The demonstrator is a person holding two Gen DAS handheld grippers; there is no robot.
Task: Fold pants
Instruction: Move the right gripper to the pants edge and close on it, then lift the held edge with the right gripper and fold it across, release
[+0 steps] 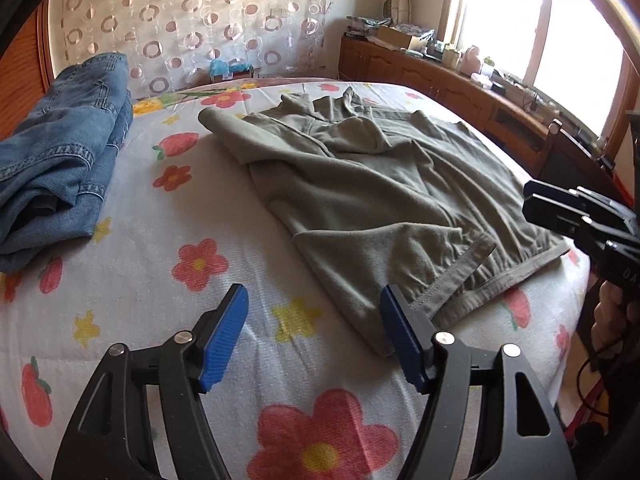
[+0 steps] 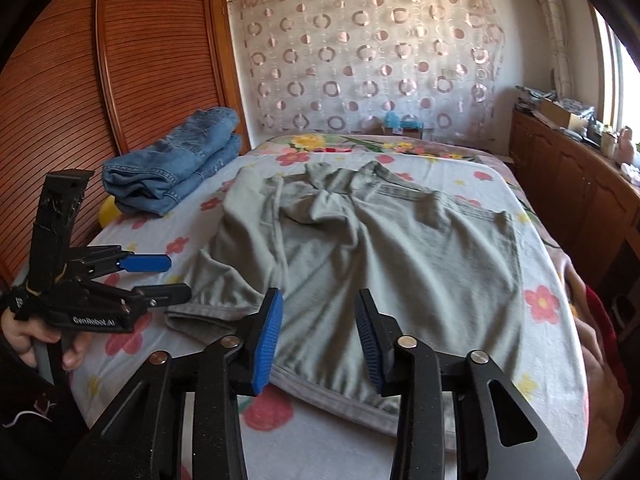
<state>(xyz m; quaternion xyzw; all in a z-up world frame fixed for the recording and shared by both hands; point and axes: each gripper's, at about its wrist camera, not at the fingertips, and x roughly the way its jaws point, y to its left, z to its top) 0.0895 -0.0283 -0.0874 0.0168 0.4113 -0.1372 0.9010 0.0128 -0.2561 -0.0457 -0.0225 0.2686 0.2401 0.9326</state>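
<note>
Now grey pants point(image 2: 360, 248) ahead; left tongs point(image 1: 314, 336) spread beside hem, right tongs point(image 2: 319, 336) spread above.

olive pants point(image 2: 360, 248), rumpled, spread flat on bed

Bed point(image 2: 552, 264) with white flower-print cover. Olive-grey pants point(image 2: 360, 248) spread rumpled across middle, waistband at near edge. Folded blue jeans point(image 2: 176, 168) stacked at far left corner, apart from pants.
</note>
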